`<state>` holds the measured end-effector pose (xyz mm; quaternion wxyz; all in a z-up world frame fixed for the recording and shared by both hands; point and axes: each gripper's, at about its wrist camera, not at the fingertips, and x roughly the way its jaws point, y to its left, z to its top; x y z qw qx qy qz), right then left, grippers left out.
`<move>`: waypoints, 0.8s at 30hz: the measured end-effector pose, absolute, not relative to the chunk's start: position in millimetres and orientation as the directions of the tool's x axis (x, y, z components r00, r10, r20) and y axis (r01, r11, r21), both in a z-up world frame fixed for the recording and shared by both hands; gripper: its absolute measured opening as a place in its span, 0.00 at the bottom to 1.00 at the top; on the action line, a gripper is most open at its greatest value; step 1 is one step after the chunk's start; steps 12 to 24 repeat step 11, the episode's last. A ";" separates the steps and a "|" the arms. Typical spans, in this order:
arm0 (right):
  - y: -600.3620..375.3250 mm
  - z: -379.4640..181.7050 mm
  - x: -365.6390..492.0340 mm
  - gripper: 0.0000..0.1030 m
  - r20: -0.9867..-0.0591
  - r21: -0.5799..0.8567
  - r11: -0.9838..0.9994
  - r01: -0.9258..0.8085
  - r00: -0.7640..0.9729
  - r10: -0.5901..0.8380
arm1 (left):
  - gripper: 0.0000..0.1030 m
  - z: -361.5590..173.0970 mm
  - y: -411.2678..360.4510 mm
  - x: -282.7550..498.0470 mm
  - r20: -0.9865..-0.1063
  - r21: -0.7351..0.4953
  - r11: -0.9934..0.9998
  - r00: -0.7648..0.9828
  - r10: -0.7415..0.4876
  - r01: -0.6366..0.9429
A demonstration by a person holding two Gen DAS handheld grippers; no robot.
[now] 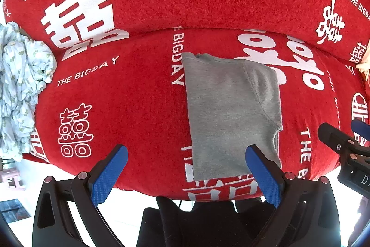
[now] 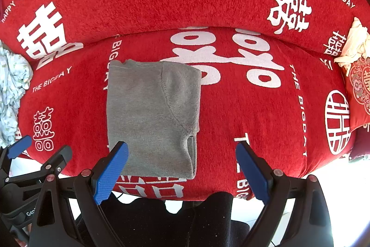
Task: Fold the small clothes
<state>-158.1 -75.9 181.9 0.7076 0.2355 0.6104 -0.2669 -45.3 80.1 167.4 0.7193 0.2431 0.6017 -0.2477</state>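
left wrist view shows a crumpled pale floral cloth point(image 1: 20, 89) piled at the left edge of the red sofa cover point(image 1: 143, 94), well apart from the grey garment point(image 1: 229, 112). right wrist view adds a cream cloth point(image 2: 353, 43) bunched on top of a patterned red cushion point(image 2: 360, 94) at the far right. nothing lies on the grey garment point(image 2: 150, 112), which sits folded into a rough rectangle on the seat, neckline toward the backrest, one sleeve seam curving down its right half.

the left gripper point(image 1: 186, 174) has its jaws spread wide and holds nothing; its right blue pad overlaps the garment's lower right corner in the picture, though whether it touches the cloth cannot be told. the right gripper point(image 2: 181, 174) is likewise wide apart and empty, its left pad in front of the garment's lower left edge.

the garment's near hem is partly covered by those pads. dark clothing of the person fills the bottom of both views, and the floor beyond the sofa edge is washed out by glare.
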 end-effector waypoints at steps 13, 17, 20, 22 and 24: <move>-74.8 183.6 -159.0 0.92 -0.989 0.004 0.746 0.666 0.113 -0.096 | 0.99 173.1 79.0 -48.0 -0.980 0.066 0.742 0.185 -0.079 0.667; -74.8 183.6 -159.0 0.92 -0.989 0.004 0.746 0.666 0.113 -0.096 | 0.99 173.1 79.0 -48.0 -0.980 0.066 0.742 0.185 -0.079 0.667; -74.8 183.6 -159.0 0.92 -0.989 0.004 0.746 0.666 0.113 -0.096 | 0.99 173.1 79.0 -48.0 -0.980 0.066 0.742 0.185 -0.079 0.667; -74.8 183.6 -159.0 0.92 -0.989 0.004 0.746 0.666 0.113 -0.096 | 0.99 173.1 79.0 -48.0 -0.980 0.066 0.742 0.185 -0.079 0.667; -74.8 183.6 -159.0 0.92 -0.989 0.004 0.746 0.666 0.113 -0.096 | 0.99 173.1 79.0 -48.0 -0.980 0.066 0.742 0.185 -0.079 0.667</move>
